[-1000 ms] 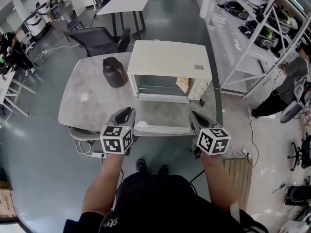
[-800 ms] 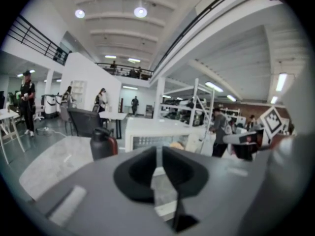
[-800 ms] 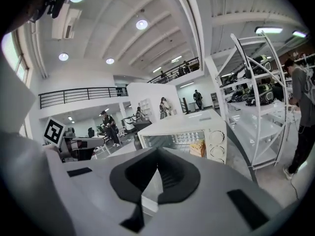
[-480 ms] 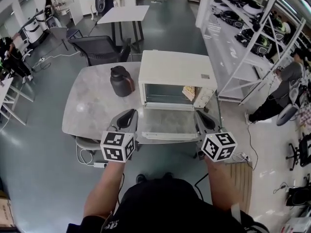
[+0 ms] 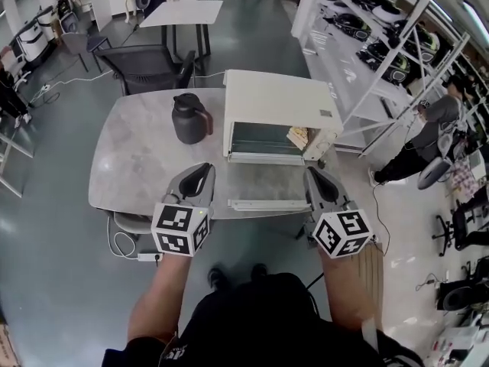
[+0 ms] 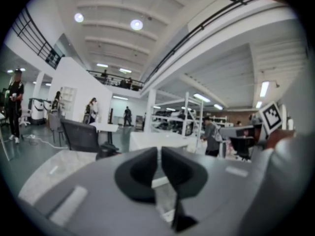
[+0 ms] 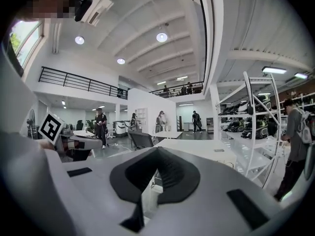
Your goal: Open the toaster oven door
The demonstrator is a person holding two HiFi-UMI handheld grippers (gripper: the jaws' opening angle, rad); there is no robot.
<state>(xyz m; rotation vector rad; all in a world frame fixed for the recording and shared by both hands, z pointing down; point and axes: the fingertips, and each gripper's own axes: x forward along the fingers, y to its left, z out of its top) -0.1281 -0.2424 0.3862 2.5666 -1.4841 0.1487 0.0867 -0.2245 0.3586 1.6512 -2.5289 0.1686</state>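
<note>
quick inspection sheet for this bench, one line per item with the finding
surface: grey table, no spills seen
job's things: toaster oven, door lying open, flat
clutter: dark jug left of the oven
grippers: left gripper jaws have just been closing, thin gap, nothing between; right gripper shut, empty
cables: cable and power strip on floor under the table
surroundings: chair behind, shelving rack and person at right

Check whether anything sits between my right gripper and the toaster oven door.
Nothing visible does. The door lies open and flat, its front edge beside the right gripper; the jug stands aside, left of the oven.
</note>
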